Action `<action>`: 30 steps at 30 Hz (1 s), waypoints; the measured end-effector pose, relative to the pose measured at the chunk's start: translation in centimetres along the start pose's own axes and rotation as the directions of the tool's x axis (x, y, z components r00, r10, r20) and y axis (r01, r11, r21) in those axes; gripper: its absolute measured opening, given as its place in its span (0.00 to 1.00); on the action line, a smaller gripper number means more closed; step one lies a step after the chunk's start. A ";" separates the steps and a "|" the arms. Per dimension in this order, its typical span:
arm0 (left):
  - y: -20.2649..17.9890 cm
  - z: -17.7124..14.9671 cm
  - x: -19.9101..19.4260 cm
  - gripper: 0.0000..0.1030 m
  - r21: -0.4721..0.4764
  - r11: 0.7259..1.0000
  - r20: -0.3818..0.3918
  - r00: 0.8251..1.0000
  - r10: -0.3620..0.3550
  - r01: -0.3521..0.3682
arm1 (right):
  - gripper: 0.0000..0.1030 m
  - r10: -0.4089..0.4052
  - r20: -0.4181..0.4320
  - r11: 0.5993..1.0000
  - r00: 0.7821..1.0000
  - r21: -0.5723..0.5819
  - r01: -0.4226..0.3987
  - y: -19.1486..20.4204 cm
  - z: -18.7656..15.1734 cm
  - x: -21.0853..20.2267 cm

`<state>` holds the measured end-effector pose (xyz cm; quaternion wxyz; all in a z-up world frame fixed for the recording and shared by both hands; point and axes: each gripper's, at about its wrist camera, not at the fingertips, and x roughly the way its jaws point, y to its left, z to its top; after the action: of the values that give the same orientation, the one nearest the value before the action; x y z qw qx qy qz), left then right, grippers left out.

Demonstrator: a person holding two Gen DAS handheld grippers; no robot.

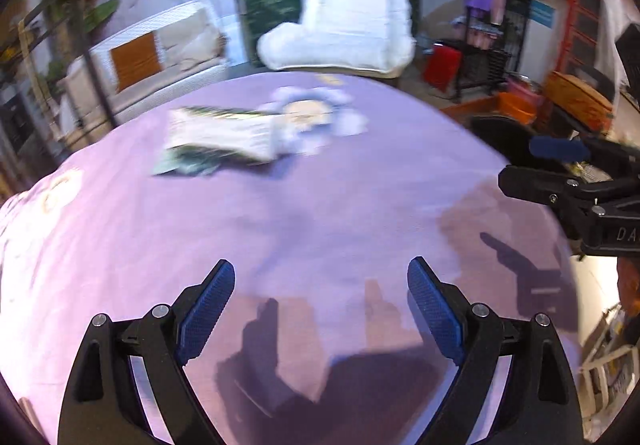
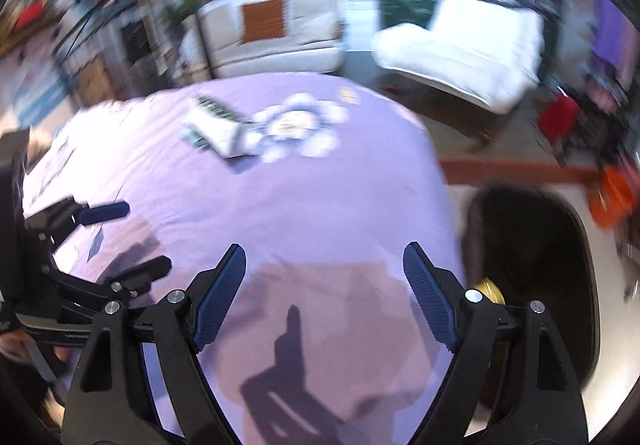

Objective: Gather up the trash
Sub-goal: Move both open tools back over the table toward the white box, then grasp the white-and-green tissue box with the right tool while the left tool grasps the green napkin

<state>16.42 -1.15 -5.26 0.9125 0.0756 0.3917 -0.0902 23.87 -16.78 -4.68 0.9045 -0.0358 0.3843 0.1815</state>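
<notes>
One wrapper (image 1: 218,139), two sofas (image 1: 340,31).

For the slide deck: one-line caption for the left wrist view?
Open left gripper over the purple tablecloth, a green-and-white wrapper lying ahead, open right gripper at the right edge.

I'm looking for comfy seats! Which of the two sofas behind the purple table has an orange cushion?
The cream sofa on the left has the orange cushion. The fluffy white sofa to its right shows none.
</notes>
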 end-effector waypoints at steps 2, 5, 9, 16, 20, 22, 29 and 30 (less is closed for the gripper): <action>2.2 -0.5 0.0 0.85 -0.018 0.999 -0.016 0.999 0.035 -0.035 | 0.78 0.015 -0.015 0.997 1.000 -0.076 -0.016 2.3 1.7 1.8; 5.8 -1.3 0.3 0.85 -0.055 0.995 -0.042 0.996 0.076 -0.078 | 0.78 0.030 -0.041 0.986 0.999 -0.160 -0.036 5.1 3.9 4.7; 9.2 -1.4 0.9 0.85 -0.089 0.989 -0.064 0.992 0.110 -0.115 | 0.78 0.002 -0.053 0.957 0.999 -0.289 -0.017 8.5 6.7 8.5; 11.6 -0.7 2.4 0.85 -0.119 0.990 -0.077 0.995 0.069 -0.078 | 0.78 -0.086 -0.059 0.875 0.995 -0.482 0.047 12.8 10.0 15.3; 12.1 0.1 3.7 0.85 -0.110 0.992 -0.084 0.995 0.051 -0.060 | 0.68 -0.123 -0.075 0.839 0.990 -0.540 0.063 13.7 11.2 18.3; 12.4 0.6 4.4 0.85 -0.118 0.992 -0.090 0.995 0.036 -0.047 | 0.59 -0.137 -0.088 0.830 0.987 -0.554 0.066 13.6 11.0 19.1; 12.7 3.4 6.4 0.85 -0.101 0.995 -0.059 0.998 0.012 -0.018 | 0.53 -0.059 -0.087 0.919 0.994 -0.395 0.020 9.4 11.5 17.0; 12.6 3.9 6.8 0.85 -0.100 0.995 -0.052 0.999 0.005 -0.010 | 0.52 -0.050 -0.085 0.926 0.995 -0.377 0.015 8.9 11.4 16.4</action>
<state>26.55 9.62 -6.68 0.9051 0.0337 0.4188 -0.0649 38.99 -1.26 -7.64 0.8650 -0.2230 0.3834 0.2347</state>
